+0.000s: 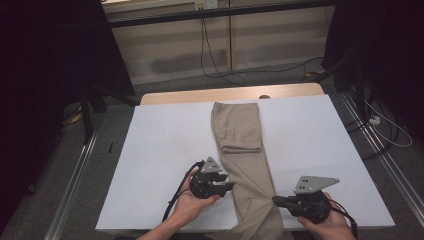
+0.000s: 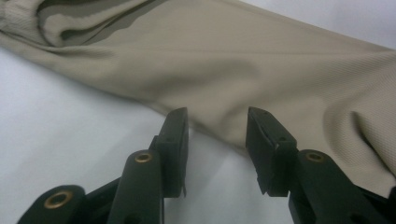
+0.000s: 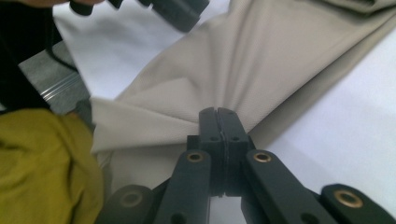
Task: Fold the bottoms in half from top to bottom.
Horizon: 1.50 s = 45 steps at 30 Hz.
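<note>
— Trousers (image 1: 243,150), beige, lie lengthwise down the middle of the white surface (image 1: 160,145); their near end runs off the near edge and is cut off there, so how far they hang I cannot tell.

— What else is hard to read?

— The far end reaches the far edge of the white sheet, where a strip of bare wood (image 1: 190,95) shows. A small dark round thing sits on that strip; too small to identify. Both far corners of the room are black. In the right tool's view a yellow-green cloth (image 3: 44,163) sits at the near left, out of focus.

— Any writing or labels?

— None I can read, on the cloth or on the tools.

— The tools?

— Left tool (image 1: 229,184) lies at the left edge of the trousers, jaws partly apart; in its own view the cloth's edge sits just beyond the tips, and no pad presses on it. Right tool (image 1: 276,200) has its jaws closed tight on a pinch of the fabric at the right edge, with folds fanning out from the grip.

— And the room?

— Grey carpeted floor, metal rails (image 1: 75,175) along both sides of the surface, a pale panelled wall beyond with black cables (image 1: 210,60) hanging down it, and a white cable on the floor at right.
</note>
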Each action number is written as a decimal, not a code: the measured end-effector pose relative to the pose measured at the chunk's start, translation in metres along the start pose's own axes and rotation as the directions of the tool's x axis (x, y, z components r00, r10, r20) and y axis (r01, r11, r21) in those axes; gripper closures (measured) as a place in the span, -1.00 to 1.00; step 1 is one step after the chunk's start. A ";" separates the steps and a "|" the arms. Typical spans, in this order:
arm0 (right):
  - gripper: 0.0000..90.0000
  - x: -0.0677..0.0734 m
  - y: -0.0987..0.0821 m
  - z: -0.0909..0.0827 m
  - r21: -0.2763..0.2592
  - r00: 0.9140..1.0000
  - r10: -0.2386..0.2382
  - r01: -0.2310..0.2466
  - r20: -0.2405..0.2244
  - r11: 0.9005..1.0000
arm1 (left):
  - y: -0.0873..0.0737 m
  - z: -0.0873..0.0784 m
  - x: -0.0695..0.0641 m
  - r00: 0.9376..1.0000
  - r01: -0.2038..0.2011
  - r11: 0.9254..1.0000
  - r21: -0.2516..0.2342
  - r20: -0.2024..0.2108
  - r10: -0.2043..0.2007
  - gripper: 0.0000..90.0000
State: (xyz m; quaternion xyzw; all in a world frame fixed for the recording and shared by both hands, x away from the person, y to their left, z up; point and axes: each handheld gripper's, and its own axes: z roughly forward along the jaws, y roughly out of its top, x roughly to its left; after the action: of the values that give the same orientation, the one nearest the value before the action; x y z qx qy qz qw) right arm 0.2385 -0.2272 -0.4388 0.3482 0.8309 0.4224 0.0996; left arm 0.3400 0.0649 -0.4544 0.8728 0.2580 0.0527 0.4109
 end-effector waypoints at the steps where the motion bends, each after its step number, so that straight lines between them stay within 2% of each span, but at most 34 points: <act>1: 1.00 0.000 -0.002 0.000 0.007 1.000 0.008 -0.008 -0.004 1.000 | -0.001 0.001 -0.001 1.000 -0.017 1.000 0.008 0.008 0.017 0.33; 2: 1.00 0.000 -0.004 0.000 0.006 1.000 0.016 -0.016 0.000 1.000 | -0.001 0.002 -0.002 1.000 -0.031 0.999 0.014 -0.001 0.031 0.33; 3: 0.96 0.000 -0.004 0.001 0.005 1.000 0.021 -0.021 0.000 1.000 | -0.002 0.003 -0.003 1.000 -0.025 1.000 0.015 -0.002 0.025 0.33; 5: 0.63 0.000 -0.004 0.004 0.013 1.000 0.025 -0.025 -0.008 1.000 | 0.000 -0.001 -0.003 1.000 -0.026 1.000 0.001 0.015 0.026 0.25; 7: 0.57 -0.001 -0.001 0.006 0.010 1.000 0.026 -0.026 0.005 1.000 | 0.002 -0.003 -0.005 0.999 -0.036 0.999 -0.021 0.009 0.036 0.24; 9: 0.57 -0.003 0.005 0.008 -0.013 1.000 0.025 -0.025 0.009 1.000 | 0.003 -0.002 -0.008 0.999 -0.046 0.999 -0.016 0.018 0.046 0.36; 10: 0.56 -0.004 0.009 0.011 -0.016 1.000 0.020 -0.020 0.006 1.000 | 0.003 0.001 -0.010 0.998 -0.044 0.999 -0.004 0.046 0.044 0.37; 11: 0.54 -0.006 0.012 0.015 -0.010 1.000 0.013 -0.013 0.009 1.000 | 0.002 0.004 -0.013 0.997 -0.058 0.998 0.010 0.048 0.057 0.42; 13: 0.52 -0.008 0.013 0.025 0.007 1.000 0.005 -0.005 0.023 1.000 | 0.000 0.011 -0.022 0.994 -0.108 0.993 0.037 0.026 0.107 0.48; 14: 0.50 -0.009 0.012 0.030 0.028 1.000 -0.007 0.007 0.025 1.000 | -0.002 0.011 -0.026 0.992 -0.127 0.991 0.030 0.014 0.126 0.57; 15: 0.45 -0.008 0.010 0.033 0.045 0.999 -0.013 0.012 0.037 0.999 | -0.002 0.011 -0.027 0.991 -0.134 0.991 0.026 0.030 0.133 0.69; 16: 0.42 -0.007 0.008 0.036 0.062 0.999 -0.018 0.015 0.041 0.998 | -0.002 0.009 -0.028 0.990 -0.140 0.989 0.041 0.035 0.139 0.93; 17: 0.39 -0.005 0.005 0.038 0.076 0.999 -0.021 0.018 0.037 0.997 | -0.003 0.007 -0.029 0.991 -0.133 0.990 0.043 0.015 0.132 0.97; 18: 0.33 -0.003 0.003 0.038 0.081 0.999 -0.026 0.022 0.042 0.997 | -0.004 0.007 -0.027 0.990 -0.135 0.990 0.045 0.038 0.133 0.98; 20: 0.28 0.001 0.001 0.036 0.085 0.998 -0.046 0.042 0.048 0.995 | -0.006 0.002 -0.025 0.994 -0.103 0.993 0.049 0.038 0.101 0.98; 22: 0.22 0.004 -0.001 0.035 0.091 0.997 -0.056 0.051 0.059 0.995 | -0.010 -0.004 -0.024 0.995 -0.089 0.995 0.052 0.039 0.087 0.98; 24: 0.17 0.006 -0.002 0.033 0.096 0.996 -0.062 0.056 0.058 0.994 | -0.014 -0.009 -0.022 0.995 -0.085 0.993 0.084 0.056 0.080 0.99; 26: 0.15 0.005 -0.002 0.033 0.092 0.998 -0.048 0.044 0.043 0.995 | -0.018 -0.013 -0.021 0.996 -0.064 0.995 0.076 0.062 0.059 0.96; 28: 0.16 0.000 0.002 0.033 0.072 0.999 -0.024 0.021 0.036 0.997 | -0.018 -0.015 -0.016 0.997 -0.035 0.997 0.065 0.067 0.031 0.80; 30: 0.20 -0.007 0.010 0.031 0.028 0.999 -0.004 0.003 0.045 1.000 | -0.014 -0.018 -0.010 0.999 -0.024 0.999 0.048 0.049 0.022 0.64; 31: 0.22 -0.012 0.015 0.030 0.002 0.998 -0.001 0.001 0.058 1.000 | -0.010 -0.019 -0.006 1.000 -0.003 1.000 0.028 0.029 0.003 0.52; 32: 0.25 -0.016 0.021 0.029 -0.021 0.998 -0.002 0.003 0.068 1.000 | -0.005 -0.019 -0.001 1.000 -0.004 1.000 0.013 0.006 0.004 0.40; 33: 0.29 -0.022 0.028 0.029 -0.037 0.996 -0.005 0.008 0.084 0.999 | 0.000 -0.019 0.004 1.000 -0.022 1.000 0.000 -0.022 0.022 0.38; 35: 0.36 -0.035 0.042 0.033 -0.074 0.994 -0.006 0.014 0.113 0.997 | 0.013 -0.016 0.017 0.997 -0.020 1.000 -0.020 -0.073 0.019 0.31; 36: 0.38 -0.043 0.049 0.036 -0.080 0.992 -0.012 0.023 0.129 0.997 | 0.019 -0.013 0.024 0.995 -0.012 0.999 -0.036 -0.096 0.009 0.26; 39: 0.34 -0.067 0.068 0.051 -0.088 0.984 -0.015 0.031 0.179 0.996 | 0.035 0.000 0.045 0.988 -0.023 0.997 -0.069 -0.156 0.012 0.15; 40: 0.30 -0.075 0.073 0.056 -0.088 0.980 -0.009 0.026 0.197 0.996 | 0.040 0.005 0.052 0.986 -0.008 0.997 -0.074 -0.165 -0.004 0.11; 41: 0.27 -0.081 0.077 0.062 -0.085 0.980 -0.006 0.023 0.197 0.996 | 0.044 0.011 0.059 0.985 0.015 0.997 -0.072 -0.170 -0.027 0.05; 42: 0.23 -0.088 0.081 0.071 -0.068 0.979 -0.012 0.026 0.202 0.997 | 0.046 0.014 0.062 0.983 0.023 0.997 -0.067 -0.180 -0.035 0.02; 43: 0.20 -0.091 0.082 0.075 -0.061 0.976 -0.020 0.034 0.216 0.998 | 0.049 0.017 0.066 0.981 0.007 0.998 -0.062 -0.195 -0.019 0.00; 44: 0.16 -0.094 0.082 0.081 -0.065 0.975 -0.018 0.033 0.221 0.997 | 0.050 0.021 0.070 0.979 -0.003 0.997 -0.077 -0.205 -0.013 -0.05; 45: 0.15 -0.098 0.080 0.088 -0.061 0.973 -0.009 0.024 0.230 0.998 | 0.050 0.024 0.073 0.977 0.009 0.996 -0.084 -0.212 -0.027 -0.07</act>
State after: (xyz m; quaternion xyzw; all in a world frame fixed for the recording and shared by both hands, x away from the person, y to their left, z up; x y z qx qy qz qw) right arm 0.3913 -0.2045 -0.4444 0.3846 0.8027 0.4047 0.2095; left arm 0.4304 0.0581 -0.4413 0.8420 0.3062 0.1529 0.4169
